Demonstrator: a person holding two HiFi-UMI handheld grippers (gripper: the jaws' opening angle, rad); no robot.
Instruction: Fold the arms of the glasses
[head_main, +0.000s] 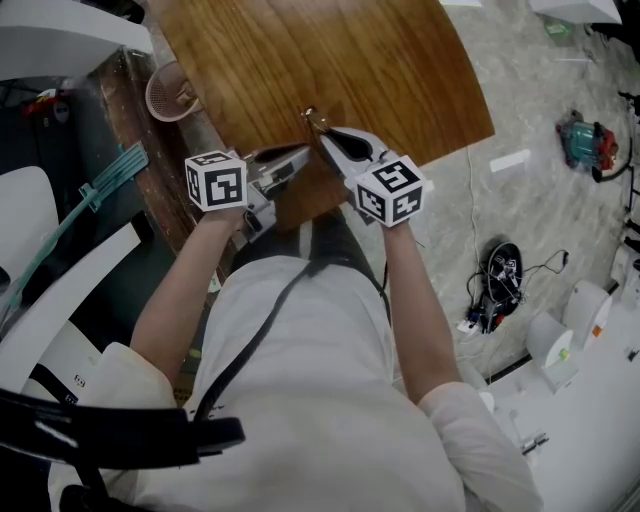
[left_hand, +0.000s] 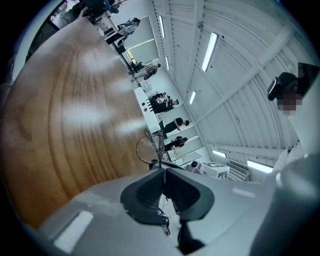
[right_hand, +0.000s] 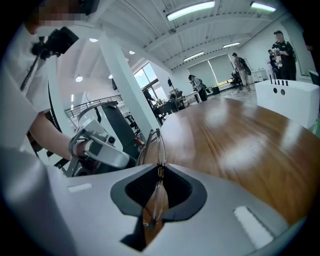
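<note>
Wooden table (head_main: 380, 60) below 1 pair of glasses (right_hand: 151, 145), pinched by 2: left gripper (left_hand: 161, 169) and right gripper (right_hand: 160, 167)

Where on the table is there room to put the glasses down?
The wide bare wood of the table beyond the glasses is free, from the pink basket across to the right edge. It is crowded only at the near edge, where the left tongs and the right tongs crowd the glasses.
</note>
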